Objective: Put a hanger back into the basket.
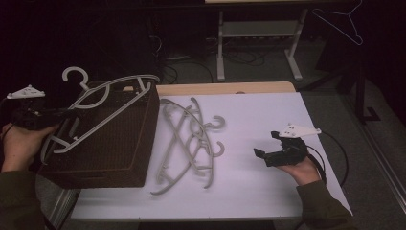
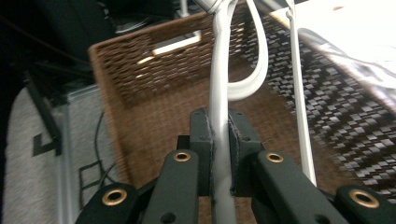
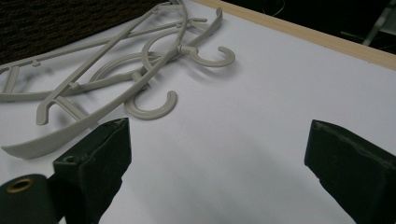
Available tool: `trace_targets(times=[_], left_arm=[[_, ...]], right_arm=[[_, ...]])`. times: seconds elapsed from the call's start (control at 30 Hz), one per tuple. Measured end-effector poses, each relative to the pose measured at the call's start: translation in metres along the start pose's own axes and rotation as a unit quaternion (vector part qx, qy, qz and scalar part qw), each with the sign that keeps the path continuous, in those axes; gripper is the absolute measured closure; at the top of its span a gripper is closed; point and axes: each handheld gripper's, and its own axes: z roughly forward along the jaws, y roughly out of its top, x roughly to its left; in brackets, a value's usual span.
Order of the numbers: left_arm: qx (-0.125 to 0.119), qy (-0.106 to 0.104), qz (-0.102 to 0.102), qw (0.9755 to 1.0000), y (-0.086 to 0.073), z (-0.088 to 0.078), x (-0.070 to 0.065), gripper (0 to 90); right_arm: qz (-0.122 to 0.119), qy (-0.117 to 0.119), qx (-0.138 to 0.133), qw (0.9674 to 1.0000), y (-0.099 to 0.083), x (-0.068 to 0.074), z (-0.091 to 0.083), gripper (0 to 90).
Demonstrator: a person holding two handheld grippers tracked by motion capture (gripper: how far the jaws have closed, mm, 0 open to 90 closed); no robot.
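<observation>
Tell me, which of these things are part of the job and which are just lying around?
Likely part of the job:
- held hanger, clamped in the left gripper
- wicker basket
- hangers on the table
- right gripper, open

Just around:
- wire hanger hanging behind
- desk frame

The room is dim, nearly black along the top and upper left of the frame, with a grey carpeted floor [image 1: 330, 103] showing at the right. The desk [image 1: 268, 120] has a white top with a pale wooden strip along its far edge. Behind it, at the top centre, stands a second table on white metal legs [image 1: 221, 48] with loose cables [image 1: 191, 64] lying on the floor beneath.
</observation>
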Motion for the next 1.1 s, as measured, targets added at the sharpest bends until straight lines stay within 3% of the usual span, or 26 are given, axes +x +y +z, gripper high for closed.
trace_targets(times=[0.27, 0.53, 0.9, 1.1], left_arm=[[0.022, 0.027, -0.002, 0.9994, -0.011, 0.006, 0.011, 82.8], [0.061, 0.053, 0.003, 0.9967, -0.019, 0.03, 0.006, 82.7], [0.098, 0.04, 0.006, 0.9944, -0.025, 0.062, -0.008, 82.5], [0.11, 0.028, -0.01, 0.9935, -0.031, 0.067, -0.007, 82.0]], right_arm=[[-0.002, -0.003, -0.001, 1.0, 0.0, -0.002, 0.0, 7.0], [-0.002, -0.002, 0.0, 1.0, 0.0, -0.001, 0.001, 7.0], [0.001, -0.001, -0.001, 1.0, -0.001, -0.002, -0.001, 7.2], [0.0, -0.001, -0.002, 1.0, -0.001, -0.002, -0.001, 7.3]])
